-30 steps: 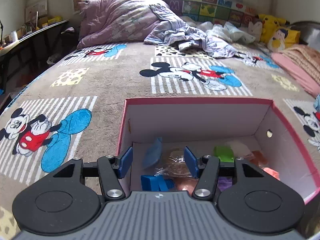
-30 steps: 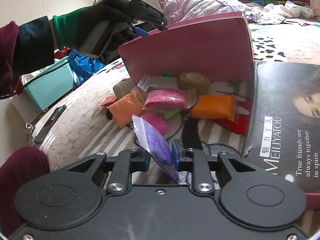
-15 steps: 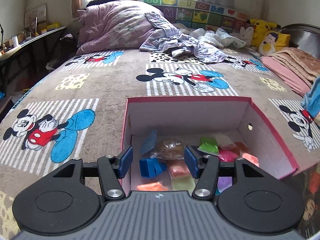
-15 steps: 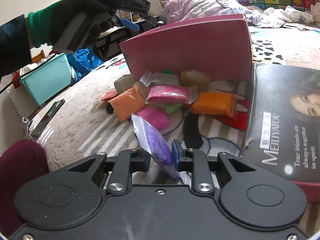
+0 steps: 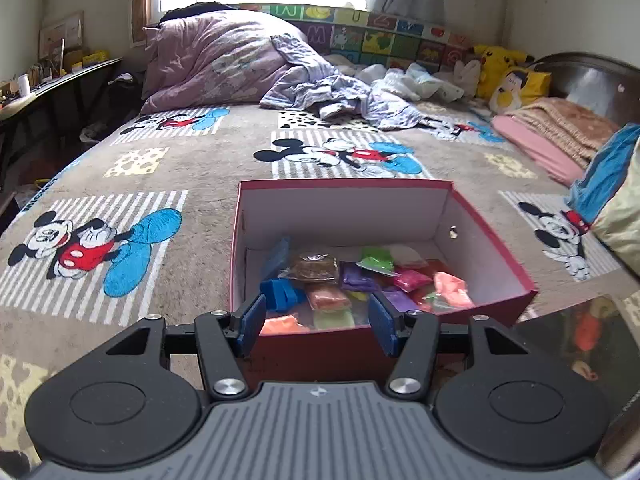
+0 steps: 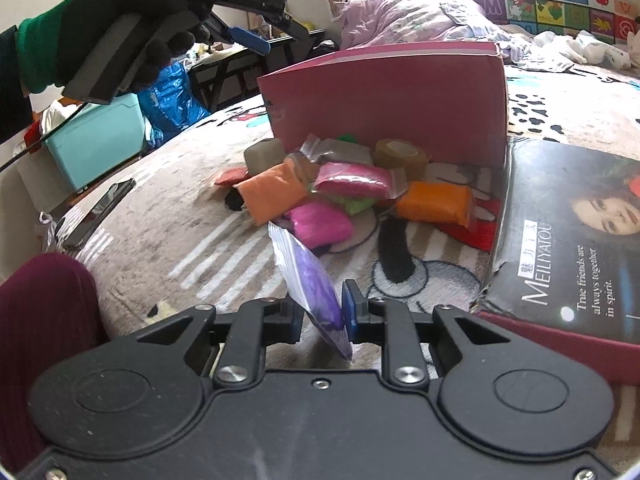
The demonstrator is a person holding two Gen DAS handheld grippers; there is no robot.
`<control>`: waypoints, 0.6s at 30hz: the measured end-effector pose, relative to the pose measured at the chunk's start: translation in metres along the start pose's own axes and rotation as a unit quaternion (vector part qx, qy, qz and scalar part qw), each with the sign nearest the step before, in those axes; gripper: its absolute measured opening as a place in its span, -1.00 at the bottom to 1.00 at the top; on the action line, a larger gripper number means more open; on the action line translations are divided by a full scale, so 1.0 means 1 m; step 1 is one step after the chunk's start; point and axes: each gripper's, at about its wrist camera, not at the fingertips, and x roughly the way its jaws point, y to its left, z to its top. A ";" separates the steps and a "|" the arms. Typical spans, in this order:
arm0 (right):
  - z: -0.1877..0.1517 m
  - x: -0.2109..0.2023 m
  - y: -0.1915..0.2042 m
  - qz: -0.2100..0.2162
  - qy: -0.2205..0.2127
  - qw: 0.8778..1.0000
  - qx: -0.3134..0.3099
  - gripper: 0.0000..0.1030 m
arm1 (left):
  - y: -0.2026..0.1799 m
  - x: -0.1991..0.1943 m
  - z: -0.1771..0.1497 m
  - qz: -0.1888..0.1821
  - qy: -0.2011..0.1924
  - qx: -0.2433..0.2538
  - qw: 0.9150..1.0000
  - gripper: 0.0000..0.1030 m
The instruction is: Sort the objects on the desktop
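The right claw (image 6: pixel 322 318) is closed on a purple bag (image 6: pixel 316 288), pinched at its lower part, w/ the top flopping fwd. The pink box (image 6: pixel 384 96) stands ahead of this claw, beyond the pile of clay packets (image 6: pixel 340 196) on the bed. I think it is best to lift the bag high over the near wall before letting go, so the loose top does not catch. The left claw (image 5: pixel 318 322) is wide open and empty, just above the box (image 5: pixel 496 252); vs 1 s ago it is higher and further back.
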 end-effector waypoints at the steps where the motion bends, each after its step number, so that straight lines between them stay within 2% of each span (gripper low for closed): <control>1: -0.001 -0.001 0.001 -0.001 0.001 1.000 0.000 -0.62 | 0.000 -0.004 -0.003 -0.004 -0.002 -0.003 1.000 0.07; 7: -0.002 -0.004 0.004 -0.004 0.002 1.000 0.003 -0.62 | 0.000 -0.024 -0.028 -0.015 -0.009 -0.009 1.000 0.07; 9: -0.002 -0.006 0.003 -0.005 0.001 1.000 0.007 -0.62 | 0.000 -0.029 -0.040 -0.010 -0.014 -0.009 1.000 0.09; 12: -0.001 -0.009 0.002 -0.005 -0.002 1.000 0.017 -0.62 | -0.001 -0.036 -0.061 -0.004 -0.023 -0.014 1.000 0.22; 18: 0.003 -0.017 -0.002 -0.003 -0.010 0.999 0.041 -0.62 | -0.007 -0.044 -0.115 0.019 -0.035 -0.053 0.998 0.22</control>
